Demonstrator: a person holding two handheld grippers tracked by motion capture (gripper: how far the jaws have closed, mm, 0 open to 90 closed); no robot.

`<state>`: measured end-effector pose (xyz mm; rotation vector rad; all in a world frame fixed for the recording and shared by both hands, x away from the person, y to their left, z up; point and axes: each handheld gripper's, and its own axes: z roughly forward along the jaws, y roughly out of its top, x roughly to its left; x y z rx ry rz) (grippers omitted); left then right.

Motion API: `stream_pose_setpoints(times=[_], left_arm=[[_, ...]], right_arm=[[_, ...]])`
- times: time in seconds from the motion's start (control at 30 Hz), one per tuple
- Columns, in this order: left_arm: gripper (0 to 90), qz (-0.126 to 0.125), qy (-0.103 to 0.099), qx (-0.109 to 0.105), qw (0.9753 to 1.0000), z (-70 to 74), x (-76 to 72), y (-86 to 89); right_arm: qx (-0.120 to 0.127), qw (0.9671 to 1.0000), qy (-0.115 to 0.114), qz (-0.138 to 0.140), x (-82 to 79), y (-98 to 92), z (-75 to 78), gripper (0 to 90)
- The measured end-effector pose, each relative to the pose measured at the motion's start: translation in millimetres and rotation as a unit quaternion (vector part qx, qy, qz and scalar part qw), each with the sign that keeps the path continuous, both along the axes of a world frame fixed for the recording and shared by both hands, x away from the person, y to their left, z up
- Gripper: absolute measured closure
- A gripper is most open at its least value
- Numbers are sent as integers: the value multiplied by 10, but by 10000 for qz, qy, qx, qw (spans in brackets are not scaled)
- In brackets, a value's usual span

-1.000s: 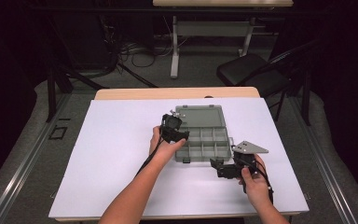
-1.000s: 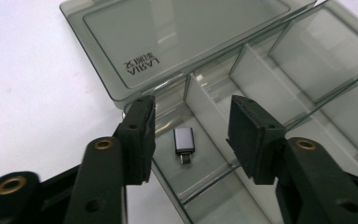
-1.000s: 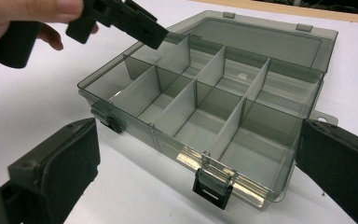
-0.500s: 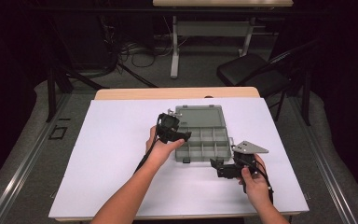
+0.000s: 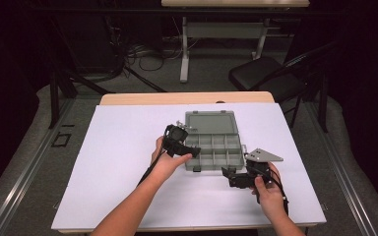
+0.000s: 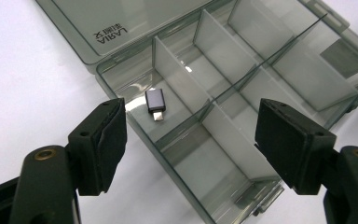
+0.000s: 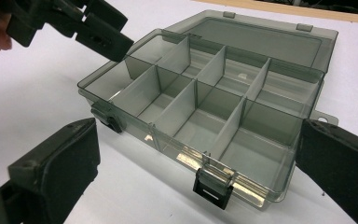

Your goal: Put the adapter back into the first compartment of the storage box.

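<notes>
Looking down from the high view: hovering the left gripper (image 5: 181, 144) at the left edge of the open organiser box (image 5: 212, 140) on the white table cover (image 5: 103, 172), holding the right gripper (image 5: 238, 178) just off the box's near right corner, grey plate on top. Looking along the left gripper view: spreading the jaws wide, gripping nothing, framing a small dark adapter (image 6: 155, 104) lying flat in an end compartment beside the hinged lid. Probably best approaching straight down, clearing the thin dividers. Looking along the right gripper view: keeping jaws apart and empty, facing smoky translucent plastic, hard glossy walls, black latches (image 7: 213, 185).
</notes>
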<state>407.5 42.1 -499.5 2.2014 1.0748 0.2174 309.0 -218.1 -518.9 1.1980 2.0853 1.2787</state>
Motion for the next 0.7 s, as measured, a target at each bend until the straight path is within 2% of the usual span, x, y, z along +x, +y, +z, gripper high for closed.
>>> stream_pose_setpoints(times=[0.03, 0.2, 0.5, 0.7], left_arm=[[253, -6, -31, 75, 10000, -12, -14, 9], [253, 13, 26, 121, 9999, -64, -27, 30], [269, 135, 292, 317, 9990, -299, -28, 58], [319, 230, 329, 266, 9988, -352, -23, 80]], right_arm=[[-9, 10000, -4, -6, 1, -1, 0, 0], [1, 10000, 3, -1, -2, 3, 1, 0], [0, 10000, 18, -13, 1, 5, -3, 0], [11, 10000, 25, -29, 6, 3, -9, 0]])
